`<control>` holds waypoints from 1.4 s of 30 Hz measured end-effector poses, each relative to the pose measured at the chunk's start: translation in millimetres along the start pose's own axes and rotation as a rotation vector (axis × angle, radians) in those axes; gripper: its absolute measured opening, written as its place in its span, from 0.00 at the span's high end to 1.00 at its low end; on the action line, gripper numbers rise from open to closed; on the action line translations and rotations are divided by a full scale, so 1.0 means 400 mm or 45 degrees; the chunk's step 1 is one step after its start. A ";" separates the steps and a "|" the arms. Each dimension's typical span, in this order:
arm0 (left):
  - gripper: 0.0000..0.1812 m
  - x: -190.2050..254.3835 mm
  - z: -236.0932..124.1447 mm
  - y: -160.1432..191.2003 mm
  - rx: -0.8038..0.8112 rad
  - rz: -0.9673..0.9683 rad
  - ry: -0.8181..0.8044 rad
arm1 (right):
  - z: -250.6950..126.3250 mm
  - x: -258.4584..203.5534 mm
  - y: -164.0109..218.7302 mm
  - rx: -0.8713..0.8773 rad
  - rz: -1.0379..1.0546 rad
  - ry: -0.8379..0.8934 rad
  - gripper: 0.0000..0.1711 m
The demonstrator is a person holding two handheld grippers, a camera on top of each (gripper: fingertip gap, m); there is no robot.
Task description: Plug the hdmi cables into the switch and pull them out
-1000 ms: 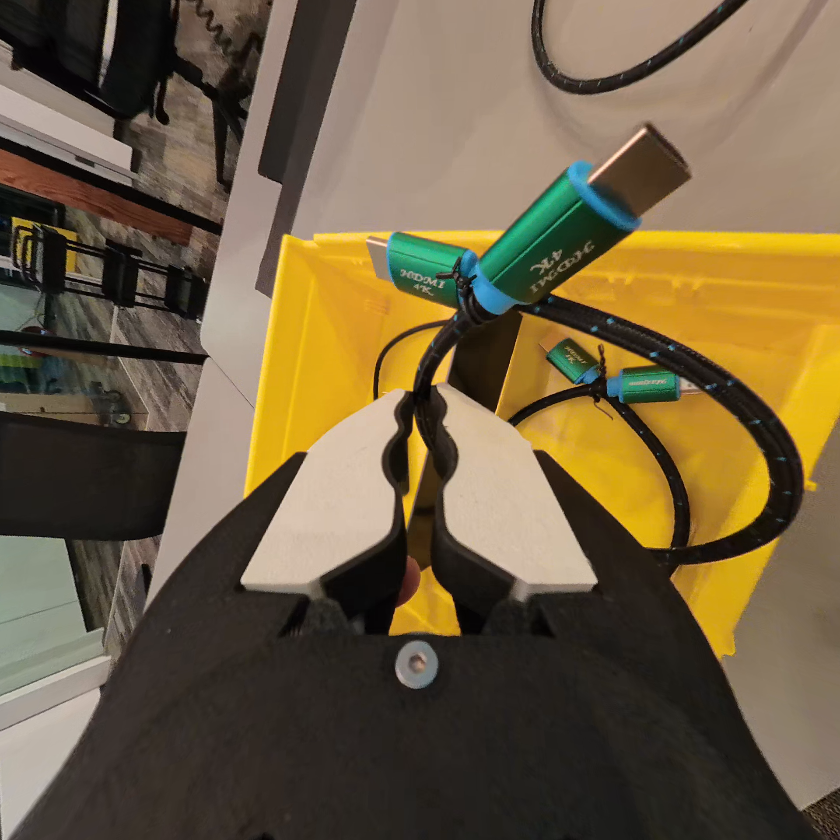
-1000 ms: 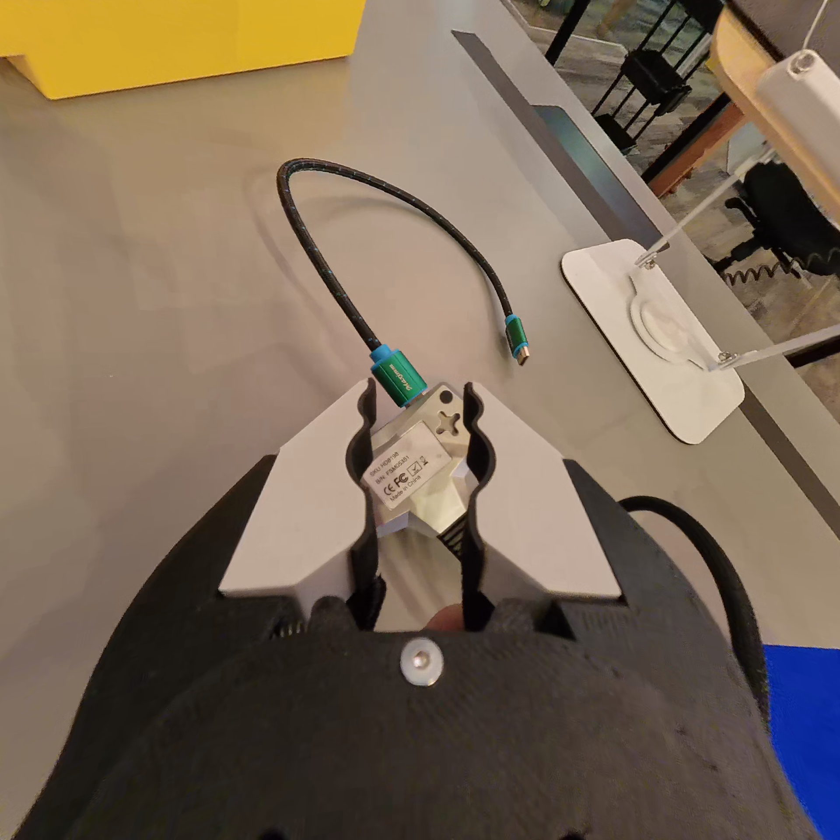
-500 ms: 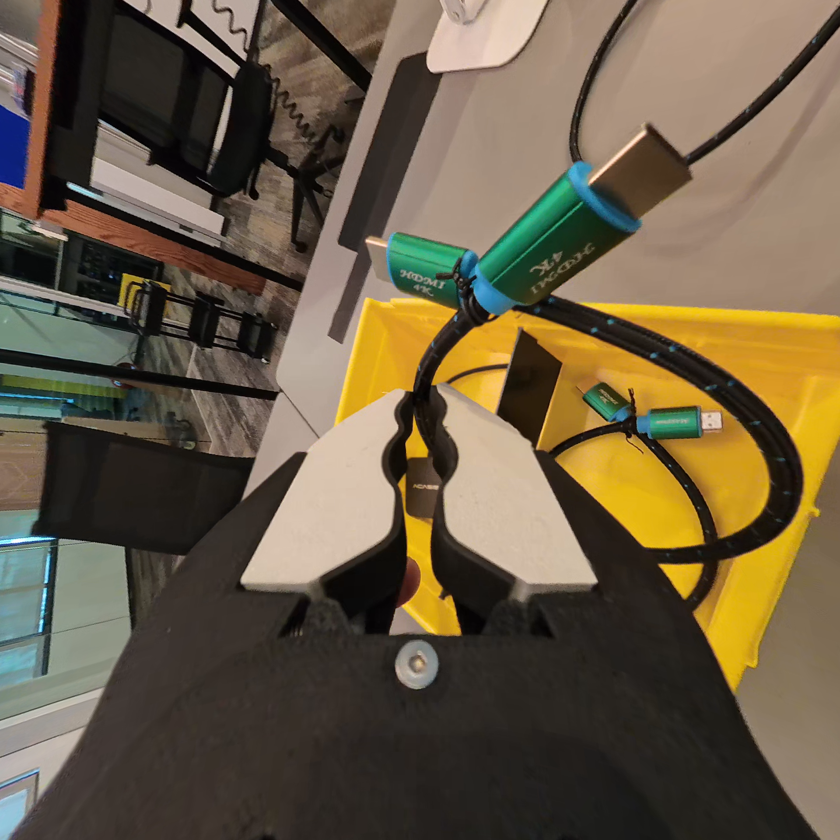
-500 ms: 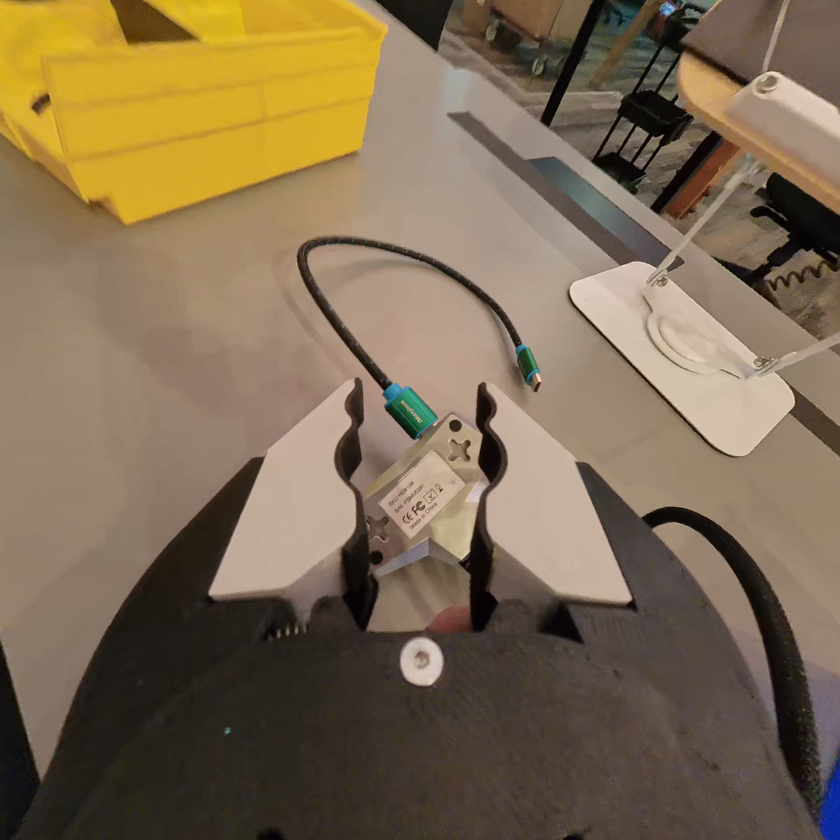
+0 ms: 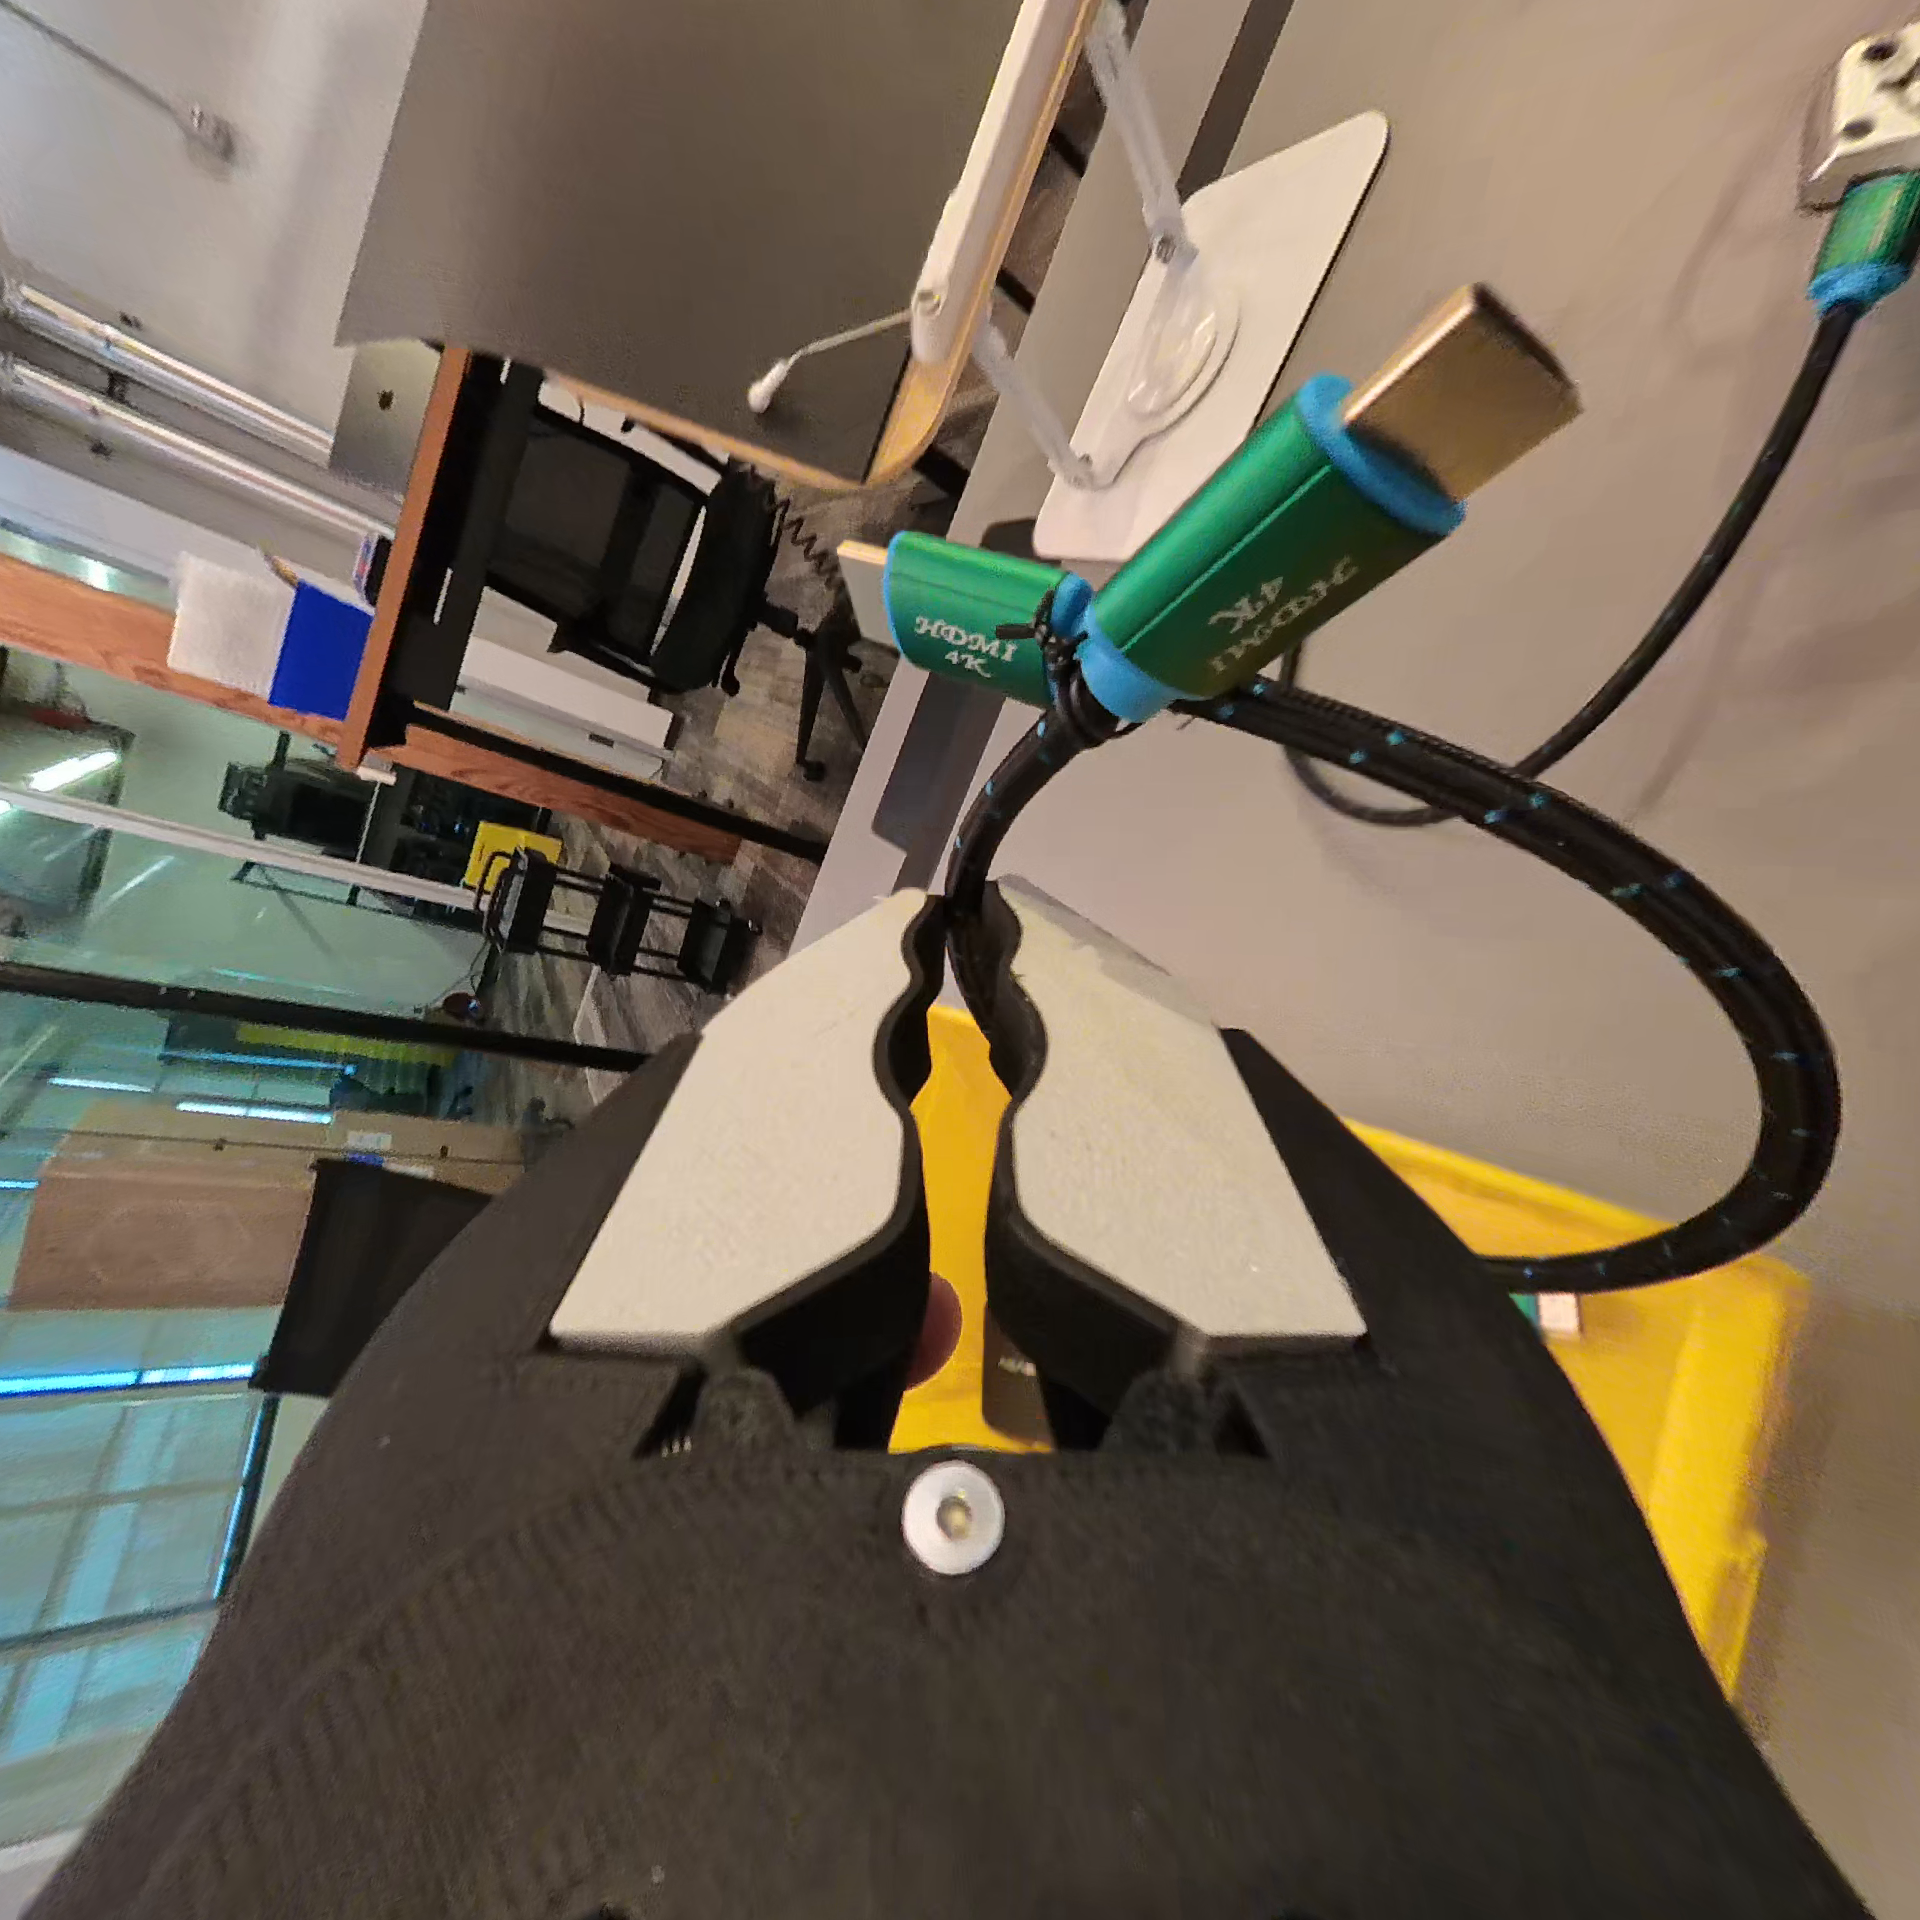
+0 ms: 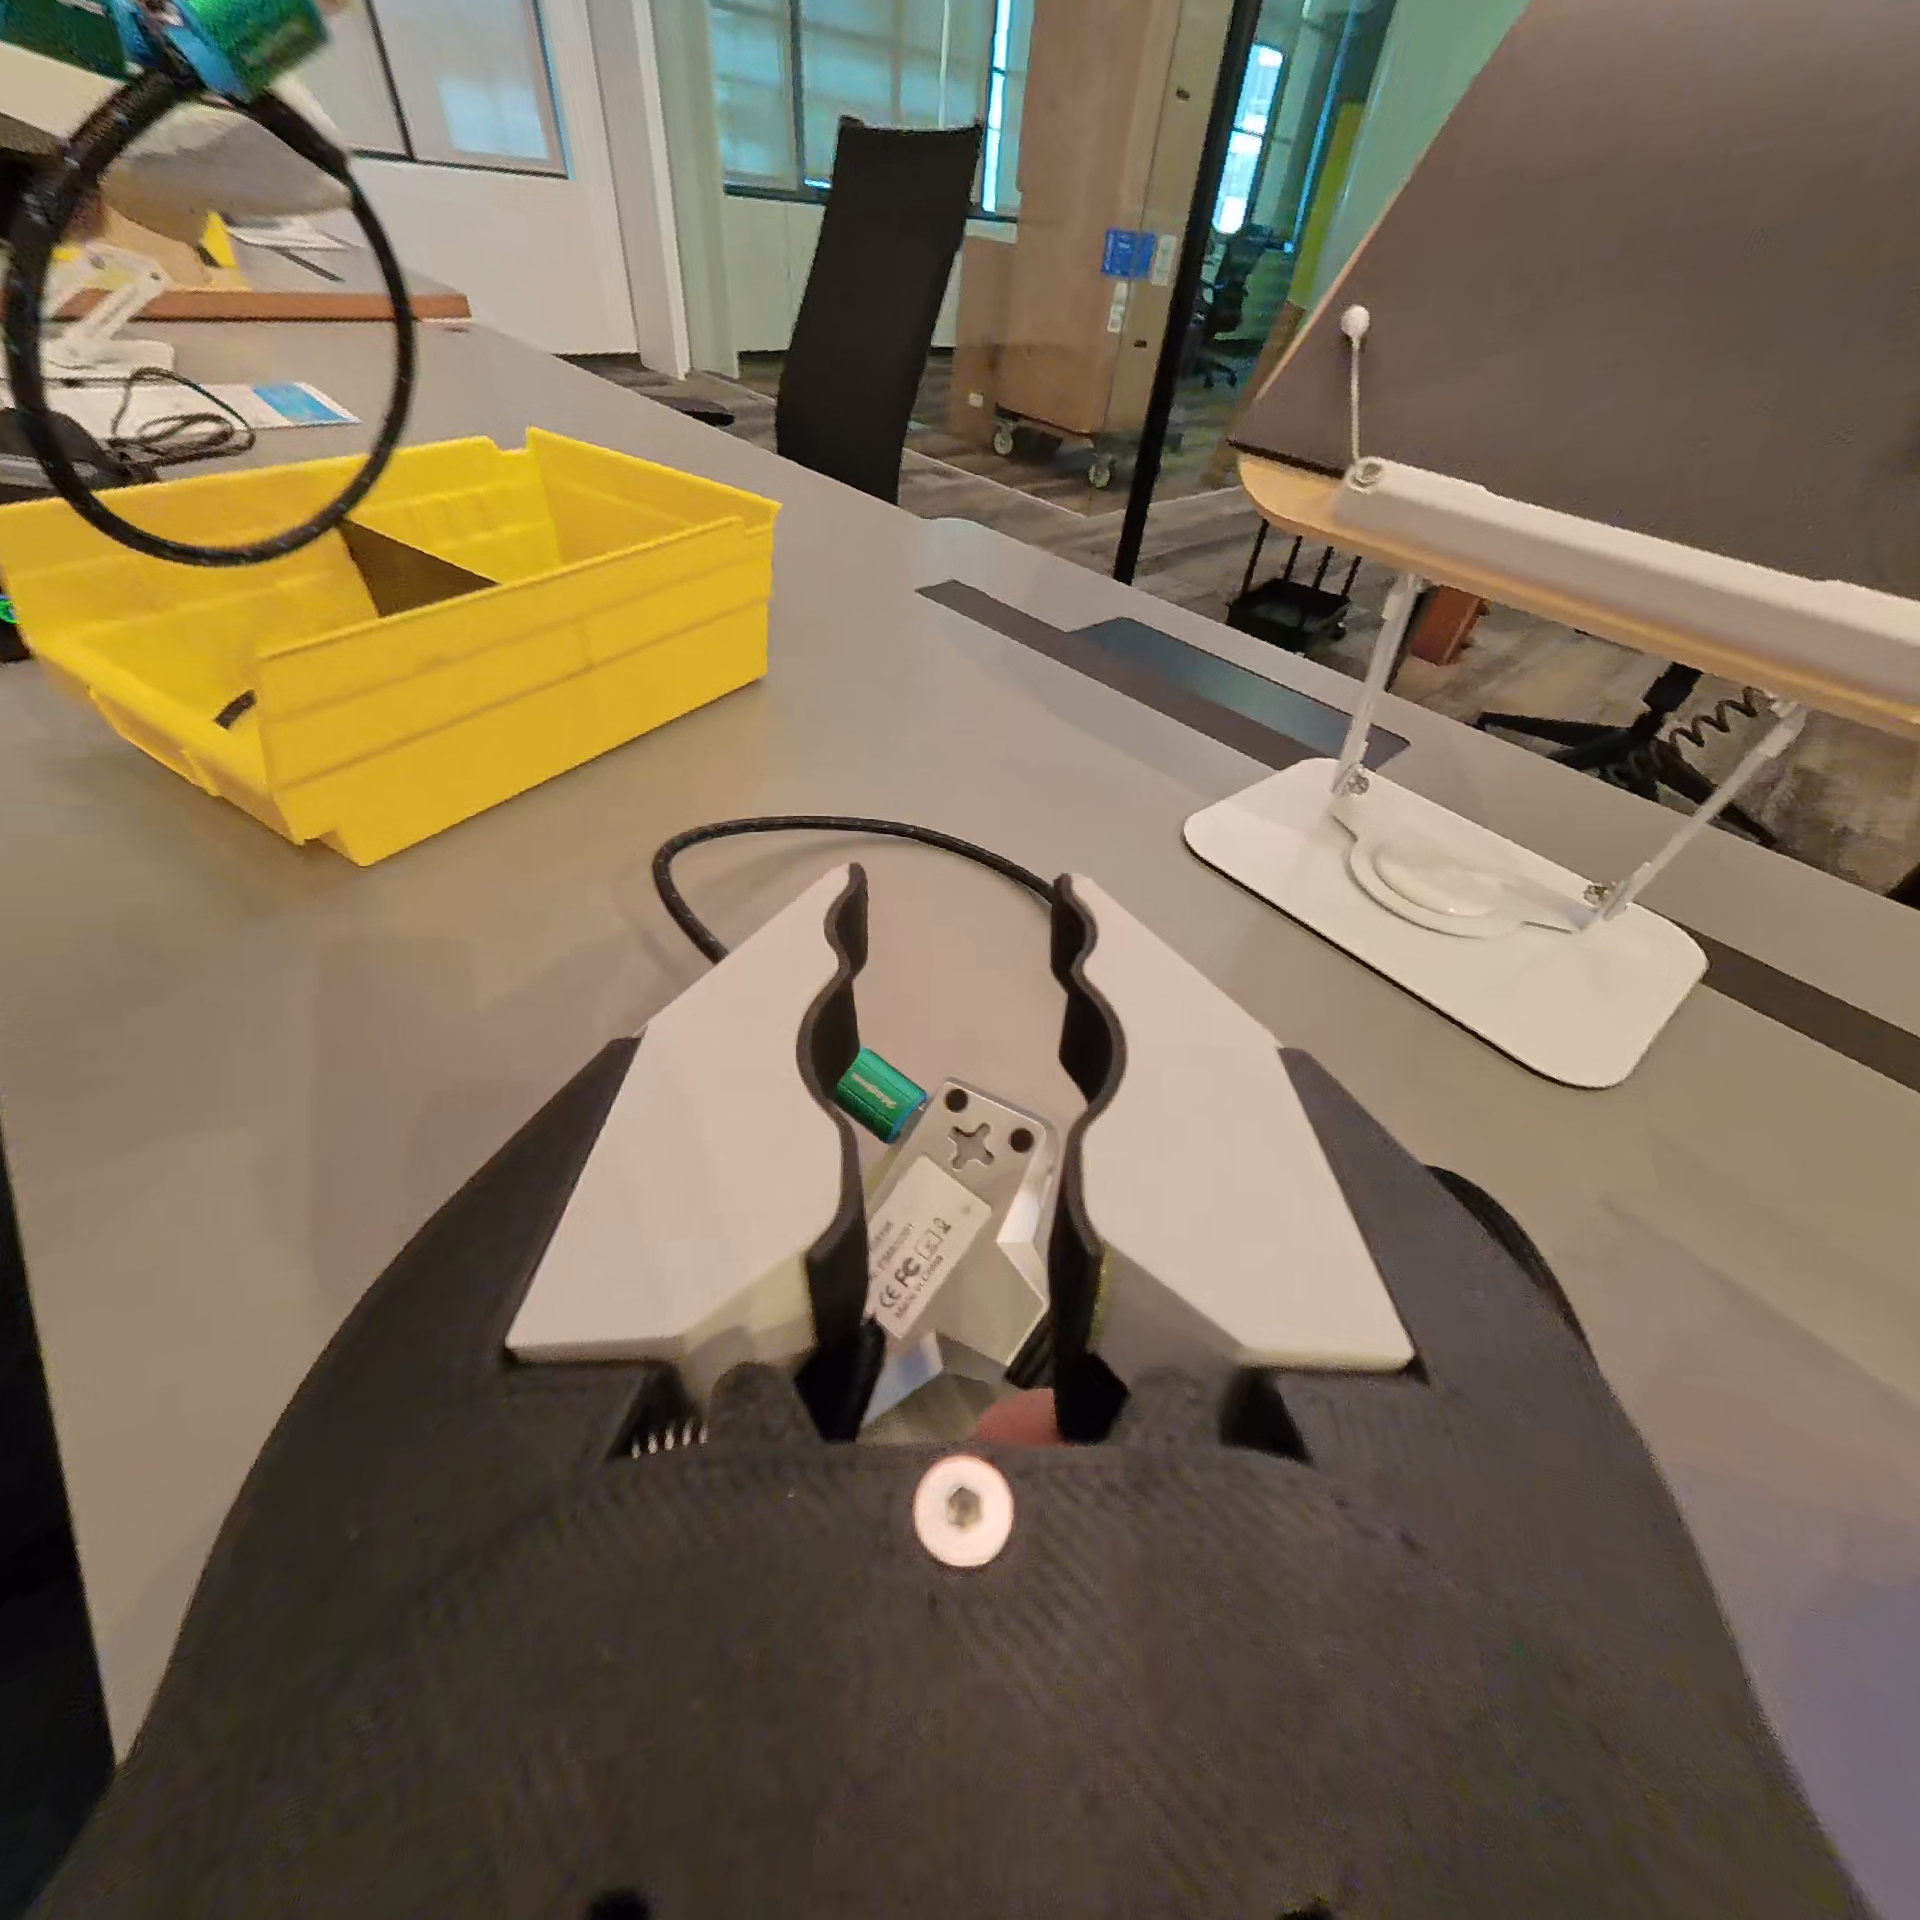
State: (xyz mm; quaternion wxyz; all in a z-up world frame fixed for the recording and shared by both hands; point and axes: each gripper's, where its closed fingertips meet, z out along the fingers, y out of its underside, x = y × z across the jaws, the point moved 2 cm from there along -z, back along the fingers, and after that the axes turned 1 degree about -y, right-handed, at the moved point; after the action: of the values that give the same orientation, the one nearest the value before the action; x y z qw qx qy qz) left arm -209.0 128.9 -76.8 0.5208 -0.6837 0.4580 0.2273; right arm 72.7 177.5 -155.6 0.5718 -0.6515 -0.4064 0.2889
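My left gripper (image 5: 966, 925) is shut on a black braided HDMI cable (image 5: 1704, 997), pinched at the fingertips and held in the air. The cable is tied in a loop, with its two green plugs (image 5: 1236, 592) bound together just beyond the fingers. One gold connector (image 5: 1455, 384) points up and to the right. My right gripper (image 6: 961, 894) is shut on the silver switch (image 6: 977, 1153), which sits deep between the fingers. A second cable's green plug (image 6: 881, 1091) is in the switch, and its cord (image 6: 831, 828) trails on the table. The switch also shows at the top right of the left wrist view (image 5: 1870, 104).
A yellow bin (image 6: 499, 686) stands on the grey table at the left, below the held loop (image 6: 384, 343). A white lamp base (image 6: 1455, 935) with a slanted arm stands at the right. A black chair is beyond the table's far edge. The grippers' ends are close to 30 centimeters from one another.
My left gripper has lifted the looped cable up out of the bin and swung it toward the switch. My right gripper has tilted up, and the switch now sits deeper between its fingers.
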 end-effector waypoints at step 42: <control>0.97 0.378 0.142 -0.270 0.205 -0.105 0.220 | 0.030 -0.251 -0.080 0.052 -0.100 -0.379 0.96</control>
State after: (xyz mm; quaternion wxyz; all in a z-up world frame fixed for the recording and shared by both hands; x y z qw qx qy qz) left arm -34.2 126.4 -161.7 0.5416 -0.6749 0.4894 0.1082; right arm 5.9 97.8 -135.0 0.5293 -0.5732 -0.5059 0.3678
